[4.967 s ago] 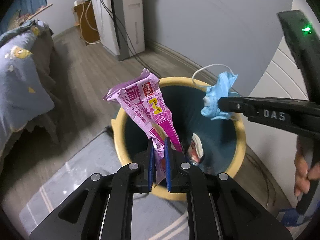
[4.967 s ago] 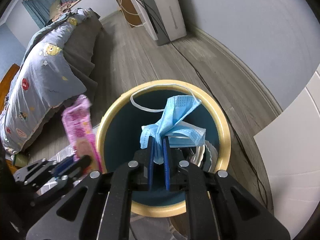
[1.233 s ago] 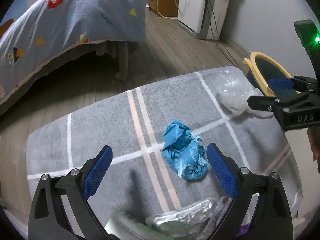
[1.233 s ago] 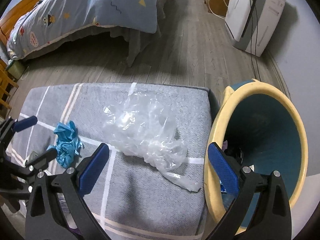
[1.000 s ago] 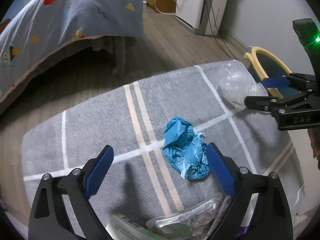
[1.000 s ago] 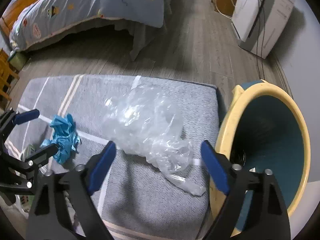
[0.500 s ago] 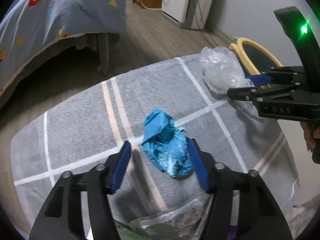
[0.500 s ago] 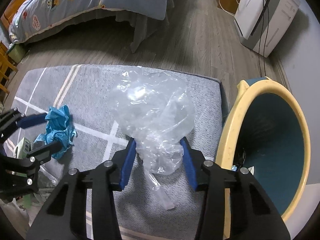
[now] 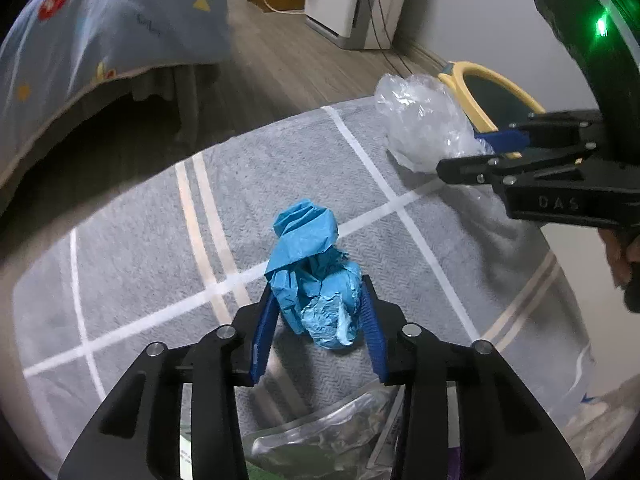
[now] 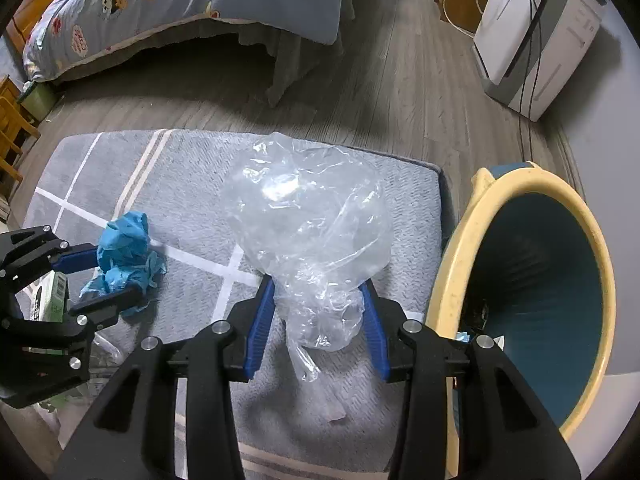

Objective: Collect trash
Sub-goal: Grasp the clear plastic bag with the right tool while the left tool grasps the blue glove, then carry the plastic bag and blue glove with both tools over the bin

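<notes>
While both pieces of trash sit on the grey rug (image 10: 192, 184), each is bracketed for a pickup. At left, the blue wad (image 9: 314, 280) is flanked by the left hand-held gripper (image 9: 316, 320), whose jaws are closing; its pads (image 9: 262, 332) are seen just touching the wad's sides, not yet squeezing. The wad's long axis runs away from the camera, its peak pointing toward the bed (image 9: 100, 28). At centre, the clear bag (image 10: 308, 224) is clamped at its narrowed neck by the right hand-held gripper (image 10: 316, 320), so the bulk balloons beyond the pads. Its long axis points toward the bed, tail toward the camera. At right, the bin (image 10: 456, 264) stands beside the rug, presumably the drop point.
</notes>
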